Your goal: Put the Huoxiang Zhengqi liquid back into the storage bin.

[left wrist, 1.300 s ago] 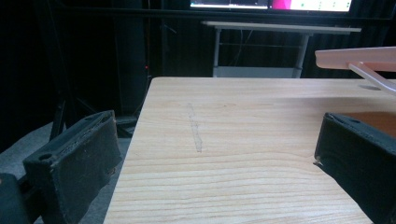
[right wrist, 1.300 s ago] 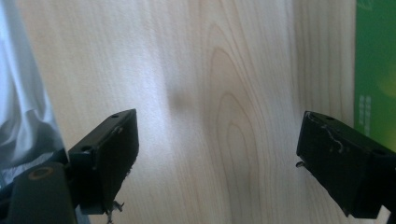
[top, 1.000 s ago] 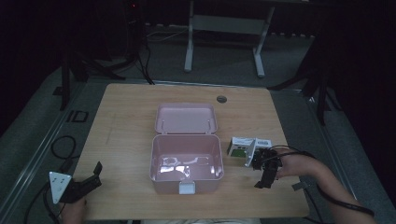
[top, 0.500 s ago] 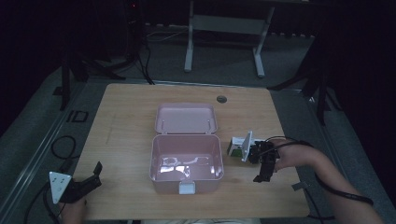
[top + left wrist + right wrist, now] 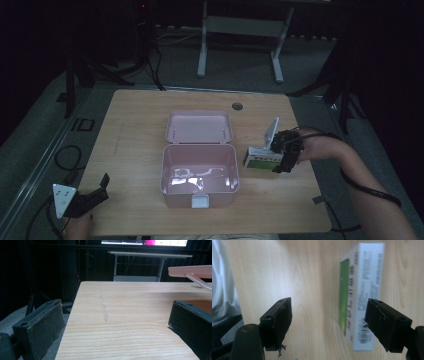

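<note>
right gripper (image 5: 281, 161): over carton (image 5: 261, 159), jaws just closing, apart, nothing clamped | carton: flat on table (image 5: 135, 125), right of pink box (image 5: 199, 175) | left gripper (image 5: 95, 192): gaping, empty, table's near-left corner

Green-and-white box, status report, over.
Right claw open above the green-and-white box, jaws just closing, nothing gripped. Left claw open, idle. Box flat beside the open pink case. Path clear.

surface: wooden table (image 5: 135, 150) | on it: open pink box (image 5: 200, 172); green-white carton (image 5: 260, 159)
</note>
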Demonstrator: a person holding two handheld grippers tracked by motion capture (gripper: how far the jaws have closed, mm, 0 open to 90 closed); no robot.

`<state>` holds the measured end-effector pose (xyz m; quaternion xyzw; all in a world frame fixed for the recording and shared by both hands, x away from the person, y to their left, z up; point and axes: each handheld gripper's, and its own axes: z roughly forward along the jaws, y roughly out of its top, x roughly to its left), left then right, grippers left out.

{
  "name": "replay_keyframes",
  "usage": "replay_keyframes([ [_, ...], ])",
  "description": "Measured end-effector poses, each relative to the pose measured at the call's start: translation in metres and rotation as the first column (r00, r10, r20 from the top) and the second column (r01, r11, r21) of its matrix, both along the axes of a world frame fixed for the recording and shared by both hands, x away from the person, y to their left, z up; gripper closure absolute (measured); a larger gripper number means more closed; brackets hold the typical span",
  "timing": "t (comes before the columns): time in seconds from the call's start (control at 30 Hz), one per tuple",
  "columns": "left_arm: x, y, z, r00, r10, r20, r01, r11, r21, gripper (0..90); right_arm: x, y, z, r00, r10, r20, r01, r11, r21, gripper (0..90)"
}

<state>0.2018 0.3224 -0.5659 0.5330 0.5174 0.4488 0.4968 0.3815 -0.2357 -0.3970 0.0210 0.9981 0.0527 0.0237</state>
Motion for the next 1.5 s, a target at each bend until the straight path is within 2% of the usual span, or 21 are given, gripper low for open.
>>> replay_keyframes([
  [0.2,0.000,0.000,0.000,1.0000,-0.001,0.000,0.001,1.0000,0.000,0.2,0.017,-0.006,-0.003,0.9994,-0.034,0.001,0.034,0.999,0.024,25.7],
  [0.37,0.000,0.000,0.000,1.0000,0.000,0.001,0.000,1.0000,-0.001,0.2,0.027,-0.010,-0.010,0.9986,-0.042,0.031,0.040,0.997,0.063,29.5],
  [0.47,0.000,0.000,0.000,1.0000,0.000,0.000,0.000,1.0000,0.000,0.2,0.036,-0.014,-0.020,0.9979,-0.056,0.032,0.054,0.996,0.076,30.8],
  [0.73,0.000,0.000,0.000,1.0000,0.000,0.001,0.000,1.0000,-0.001,0.2,0.045,-0.017,-0.037,0.9977,-0.061,0.030,0.058,0.995,0.085,37.2],
  [1.0,0.000,0.000,0.000,1.0000,-0.001,0.000,0.002,1.0000,-0.002,0.2,0.052,-0.014,-0.048,0.9981,-0.060,0.017,0.059,0.996,0.063,42.1],
  [1.13,0.000,0.000,0.000,1.0000,-0.001,0.000,0.001,1.0000,0.000,0.2,0.054,-0.009,-0.057,0.9990,-0.045,-0.001,0.045,0.998,0.031,44.1],
  [1.37,0.000,0.000,0.000,1.0000,-0.001,-0.001,0.001,1.0000,0.003,0.2,0.054,-0.004,-0.065,0.9999,-0.014,-0.009,0.014,1.000,-0.001,59.0],
  [1.5,0.000,0.000,0.000,1.0000,-0.001,0.000,0.001,1.0000,0.004,0.2,0.053,-0.002,-0.065,0.9998,0.002,-0.018,-0.003,1.000,-0.019,61.1],
])
